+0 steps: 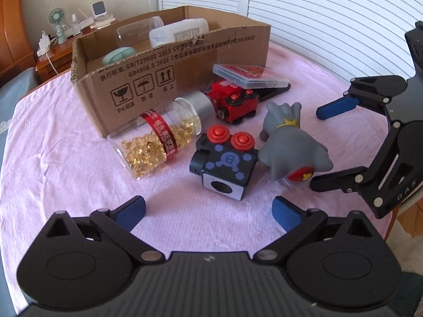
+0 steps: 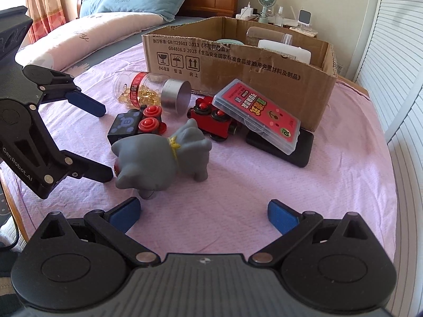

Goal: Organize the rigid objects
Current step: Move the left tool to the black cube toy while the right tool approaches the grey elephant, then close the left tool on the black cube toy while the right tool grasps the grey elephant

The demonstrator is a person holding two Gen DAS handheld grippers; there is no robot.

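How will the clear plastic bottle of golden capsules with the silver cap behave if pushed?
The clear plastic bottle of golden capsules lies on its side, so it probably rolls. The loose capsules would likely shift inside. Its smooth wall may slip between pads.

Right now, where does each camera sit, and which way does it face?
Left wrist: rides the left tool, looking down at the black cube toy; right tool shows at right.
Right wrist: rides the right tool, facing the grey toy animal; left tool shows at left.
Shared: cardboard box, pink cloth.
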